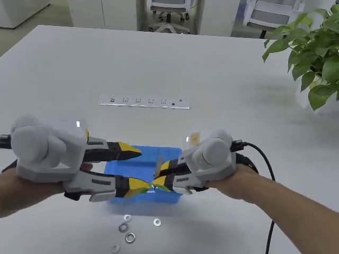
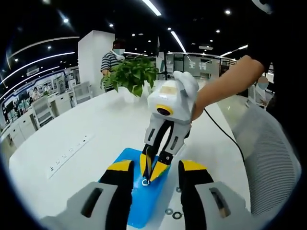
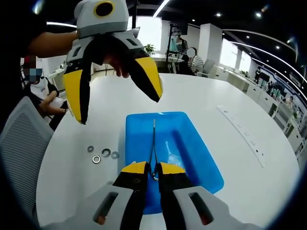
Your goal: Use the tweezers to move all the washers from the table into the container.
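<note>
- Presently the right gripper (image 3: 153,168) hangs over the tray (image 3: 192,158). Its jaws are pressed together on the tweezers (image 3: 154,139), whose thin blades run forward above the blue floor.
- Left gripper (image 3: 117,105): jaws spread wide and holding nothing, facing the right gripper across the tray.
- Ring (image 2: 145,182): in the left gripper view a small ring sits just below the right gripper's tips. It may be a washer at the tweezers or one lying in the tray; the view is too coarse to tell.
- Step in hand, as judged: a pass over the tray, either to drop a washer or to turn back for the next.
- Doing it well:
  - Keep the tweezer tips low and well inside the tray's walls.
  - Ease the squeeze gently, so that a washer falls flat rather than bouncing out.
  - Hold the left gripper clear of the blades.
- Washers (image 3: 96,158): small, flat, bright metal rings with open centres.
  - They lie loose in a cluster on the white table (image 3: 206,96), just beside one long side of the tray, close together but mostly apart.
  - Because they lie flat on a smooth top, they will probably resist a plain pinch.
  - A blade tip through the hole or under the rim should lift one more surely.
</note>
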`<state>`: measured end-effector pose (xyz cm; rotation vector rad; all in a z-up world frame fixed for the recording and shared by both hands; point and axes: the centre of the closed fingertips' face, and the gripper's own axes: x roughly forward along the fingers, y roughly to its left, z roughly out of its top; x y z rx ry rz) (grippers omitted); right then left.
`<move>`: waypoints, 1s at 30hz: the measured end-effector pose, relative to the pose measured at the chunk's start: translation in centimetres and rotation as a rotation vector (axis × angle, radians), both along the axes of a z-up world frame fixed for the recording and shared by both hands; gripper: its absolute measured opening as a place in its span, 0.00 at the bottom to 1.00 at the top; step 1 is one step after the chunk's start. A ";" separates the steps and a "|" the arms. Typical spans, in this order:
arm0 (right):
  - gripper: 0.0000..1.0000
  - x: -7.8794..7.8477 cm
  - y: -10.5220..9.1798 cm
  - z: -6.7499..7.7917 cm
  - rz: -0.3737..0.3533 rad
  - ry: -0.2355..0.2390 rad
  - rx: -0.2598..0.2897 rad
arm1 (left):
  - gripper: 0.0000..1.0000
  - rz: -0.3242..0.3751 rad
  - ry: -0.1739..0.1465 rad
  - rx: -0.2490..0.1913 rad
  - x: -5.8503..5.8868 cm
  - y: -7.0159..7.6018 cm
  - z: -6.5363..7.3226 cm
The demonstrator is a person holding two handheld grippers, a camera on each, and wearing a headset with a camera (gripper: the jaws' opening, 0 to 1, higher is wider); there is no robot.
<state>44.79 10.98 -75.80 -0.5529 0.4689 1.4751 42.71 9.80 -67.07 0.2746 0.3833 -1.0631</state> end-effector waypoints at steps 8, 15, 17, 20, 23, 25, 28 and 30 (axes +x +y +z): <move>0.10 0.2 0.0 -0.4 -0.003 0.010 -0.011 | 0.26 -0.031 0.000 0.007 1.4 -0.8 -0.3; 0.10 0.2 -0.1 -0.6 0.006 0.005 -0.017 | 0.17 -0.076 0.002 0.049 2.0 -1.4 -1.5; 0.10 0.2 -0.1 -0.6 0.007 0.007 -0.014 | 0.16 -0.083 0.006 0.058 2.2 -1.5 -1.8; 0.10 0.3 0.0 -0.6 0.008 0.009 -0.012 | 0.13 -0.104 0.007 0.069 2.3 -1.7 -2.2; 0.10 0.3 0.0 -0.6 0.013 0.009 -0.011 | 0.10 -0.112 0.008 0.075 2.5 -1.7 -2.4; 0.10 0.3 0.0 -0.6 0.016 0.008 -0.011 | 0.08 -0.116 0.006 0.079 2.6 -1.8 -2.5; 0.10 0.3 0.0 -0.6 0.016 0.005 -0.010 | 0.08 -0.121 0.003 0.080 2.6 -1.8 -2.5; 0.11 0.3 0.0 -0.6 0.018 0.001 -0.010 | 0.07 -0.127 -0.002 0.082 2.6 -1.8 -2.4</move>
